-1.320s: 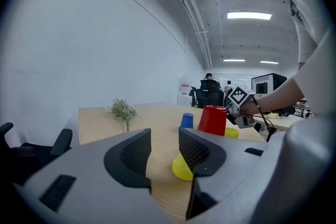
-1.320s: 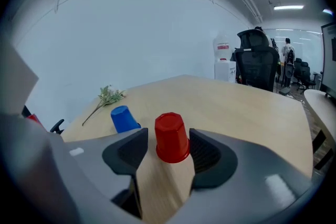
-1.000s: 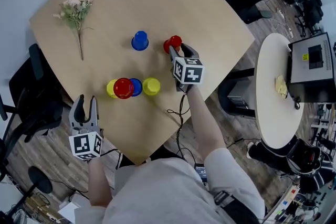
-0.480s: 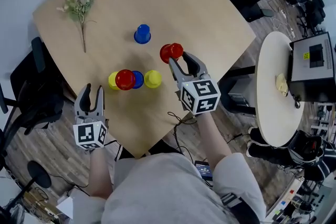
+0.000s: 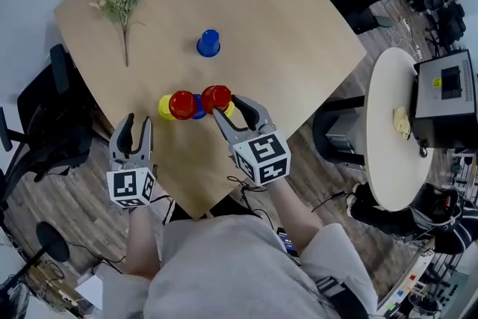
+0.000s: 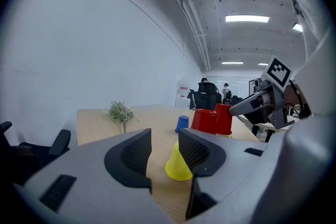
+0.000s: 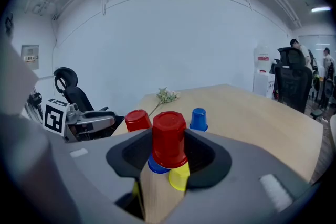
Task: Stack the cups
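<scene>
Tapering red cup (image 7: 169,136), upside down, plain-sided.

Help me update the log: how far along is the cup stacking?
Partway. Done: yellow cups and a blue cup stand in a row, with a red cup seemingly on top. In hand: the right gripper holds a second red cup over that group. Left: placing it, then the lone blue cup. The left gripper is open, empty.

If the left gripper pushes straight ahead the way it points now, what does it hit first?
Probably the yellow cup, upside down just beyond the left gripper and slightly right of its open jaws; depth is unclear.
</scene>
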A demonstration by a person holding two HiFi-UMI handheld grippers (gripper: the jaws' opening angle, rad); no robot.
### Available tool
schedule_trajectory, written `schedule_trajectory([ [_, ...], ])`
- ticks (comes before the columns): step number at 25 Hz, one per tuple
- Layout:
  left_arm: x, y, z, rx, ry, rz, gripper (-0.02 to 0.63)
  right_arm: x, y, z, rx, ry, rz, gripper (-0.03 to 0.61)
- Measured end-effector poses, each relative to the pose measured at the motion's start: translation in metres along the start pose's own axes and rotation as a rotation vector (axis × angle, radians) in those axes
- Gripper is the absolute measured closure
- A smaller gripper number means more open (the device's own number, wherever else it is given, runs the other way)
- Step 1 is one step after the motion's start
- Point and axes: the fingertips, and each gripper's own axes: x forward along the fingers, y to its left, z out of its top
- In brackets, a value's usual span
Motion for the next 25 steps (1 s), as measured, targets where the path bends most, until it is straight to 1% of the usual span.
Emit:
schedule_trajectory([
  [7,-0.007,0.008,-0.001,-0.003,0.005,0.025,0.446,0.006,0.006,-0.009,-0.013,0.042,0.006,0.383],
  [14,-0.008,0.013,-0.003,-0.005,0.008,0.036,0.448,0.007,0.007,-0.009,-0.032,0.037,-0.016,0.376],
  [18,-0.006,0.009,0.0,0.002,0.008,0.023,0.448,0.002,0.012,-0.003,-0.016,0.009,0.027,0.33],
  [20,-0.006,0.008,0.001,0.005,0.009,0.02,0.448,-0.007,0.012,0.006,0.009,-0.021,0.049,0.328],
  [23,-0.004,0.007,0.002,0.011,0.006,0.017,0.448,-0.023,-0.009,0.027,0.068,-0.073,0.052,0.328],
  [25,-0.002,0.007,0.002,0.01,0.001,0.021,0.45,-0.026,-0.034,0.038,0.088,-0.077,0.047,0.328],
])
